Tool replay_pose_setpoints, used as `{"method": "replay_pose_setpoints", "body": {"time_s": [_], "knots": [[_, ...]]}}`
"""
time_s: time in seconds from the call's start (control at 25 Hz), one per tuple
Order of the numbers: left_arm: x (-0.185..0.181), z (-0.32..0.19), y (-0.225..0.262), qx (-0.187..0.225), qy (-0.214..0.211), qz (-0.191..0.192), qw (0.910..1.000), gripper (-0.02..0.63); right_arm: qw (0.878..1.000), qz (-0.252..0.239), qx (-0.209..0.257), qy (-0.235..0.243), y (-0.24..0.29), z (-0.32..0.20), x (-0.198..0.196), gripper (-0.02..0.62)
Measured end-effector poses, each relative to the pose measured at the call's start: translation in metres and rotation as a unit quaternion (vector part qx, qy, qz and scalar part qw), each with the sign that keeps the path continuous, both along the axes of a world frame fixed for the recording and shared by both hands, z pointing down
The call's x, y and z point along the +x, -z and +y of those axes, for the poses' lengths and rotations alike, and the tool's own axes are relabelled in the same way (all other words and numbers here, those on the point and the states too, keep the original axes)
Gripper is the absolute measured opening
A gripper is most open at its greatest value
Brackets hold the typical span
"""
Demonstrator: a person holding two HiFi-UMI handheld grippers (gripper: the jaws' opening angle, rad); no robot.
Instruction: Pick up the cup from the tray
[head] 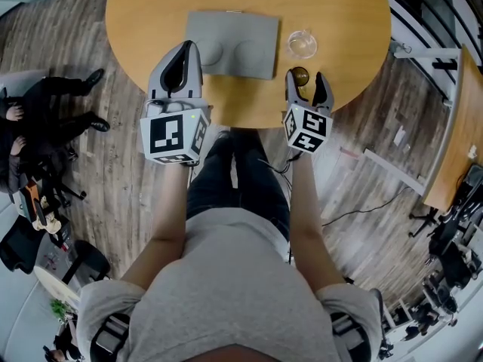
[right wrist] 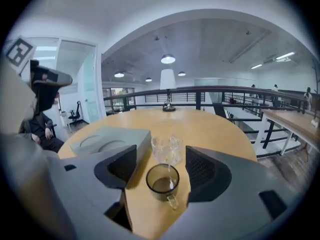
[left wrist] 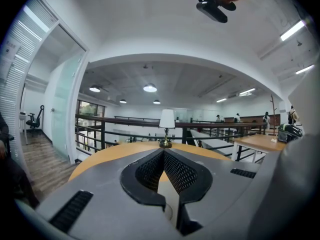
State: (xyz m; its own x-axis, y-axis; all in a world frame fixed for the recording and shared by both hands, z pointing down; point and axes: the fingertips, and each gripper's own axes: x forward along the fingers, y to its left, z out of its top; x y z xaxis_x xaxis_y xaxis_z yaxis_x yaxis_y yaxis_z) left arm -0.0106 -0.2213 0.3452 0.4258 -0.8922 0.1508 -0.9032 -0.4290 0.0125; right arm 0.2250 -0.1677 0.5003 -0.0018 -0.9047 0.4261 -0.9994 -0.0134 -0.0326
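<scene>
A grey tray (head: 230, 40) (right wrist: 107, 141) with two round hollows lies on the round wooden table (head: 151, 13); nothing stands in the hollows. To the tray's right a smoky dark cup (head: 299, 75) (right wrist: 162, 181) with a handle stands on the table. My right gripper (head: 306, 77) (right wrist: 161, 165) is open around that cup, and its pads are clear of the cup on both sides. A clear glass cup (head: 302, 44) (right wrist: 166, 148) stands just beyond it. My left gripper (head: 187, 50) (left wrist: 163, 154) hovers at the tray's near left corner, its tips shut together on nothing.
A small table lamp (left wrist: 166, 129) (right wrist: 168, 91) stands at the table's far edge, with a railing behind it. A person sits off to the left (head: 45, 111) (right wrist: 42, 126). Another desk (head: 453, 149) is at the right.
</scene>
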Motion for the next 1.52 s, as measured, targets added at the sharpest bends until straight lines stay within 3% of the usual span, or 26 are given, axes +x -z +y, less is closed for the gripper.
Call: {"method": "replay_pose_setpoints", "body": {"time_s": [0.24, 0.28, 0.36, 0.44, 0.68, 1.52], "knots": [[0.004, 0.003, 0.003, 0.004, -0.005, 0.003, 1.0, 0.006, 0.992, -0.055, 0.112, 0.007, 0.082, -0.011, -0.026, 0.263], [0.006, 0.003, 0.004, 0.006, -0.006, 0.003, 1.0, 0.006, 0.991, -0.056, 0.124, 0.012, 0.093, -0.013, -0.032, 0.231], [0.006, 0.003, 0.006, 0.009, -0.006, 0.003, 0.9999, 0.006, 0.989, -0.044, 0.141, 0.017, 0.11, -0.016, -0.043, 0.067], [0.005, 0.003, 0.009, 0.011, -0.005, 0.005, 0.9999, 0.006, 0.988, -0.039, 0.149, 0.026, 0.121, -0.017, -0.055, 0.014], [-0.002, 0.003, 0.015, 0.018, -0.004, 0.01, 0.9998, 0.006, 0.987, -0.064, 0.149, 0.024, 0.133, -0.018, -0.074, 0.008], [-0.007, 0.013, 0.033, 0.036, -0.025, 0.017, 0.9989, 0.006, 0.986, -0.045, 0.162, 0.014, 0.158, -0.007, -0.082, 0.008]]}}
